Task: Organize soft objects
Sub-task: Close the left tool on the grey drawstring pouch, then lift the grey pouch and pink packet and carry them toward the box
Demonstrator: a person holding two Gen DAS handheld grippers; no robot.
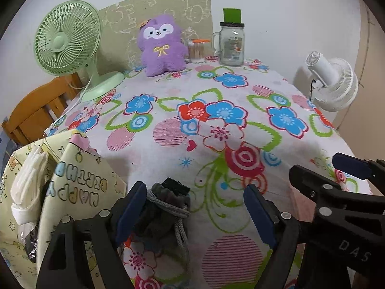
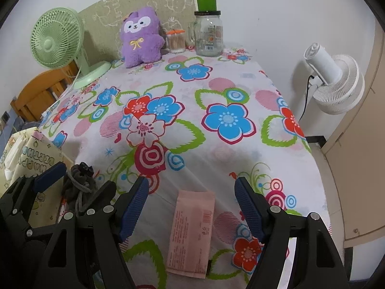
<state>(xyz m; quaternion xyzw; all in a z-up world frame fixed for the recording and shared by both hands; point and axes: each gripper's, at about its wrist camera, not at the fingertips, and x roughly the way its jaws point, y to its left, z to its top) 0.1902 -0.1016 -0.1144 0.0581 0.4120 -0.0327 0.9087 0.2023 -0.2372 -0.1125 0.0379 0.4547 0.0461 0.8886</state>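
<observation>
Pink packet (image 2: 191,233) lies lengthwise (away from camera).

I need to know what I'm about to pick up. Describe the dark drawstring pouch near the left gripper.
The dark grey pouch looks like soft, fleecy fabric, cinched near the top by a lighter grey cord wound around its neck, with a cord end trailing down. A black blocky part pokes out of its mouth. It lies slumped on the floral tablecloth, beside the birthday gift bag. It sits between the left gripper's open jaws, close to the left pad; contact is unclear.
</observation>
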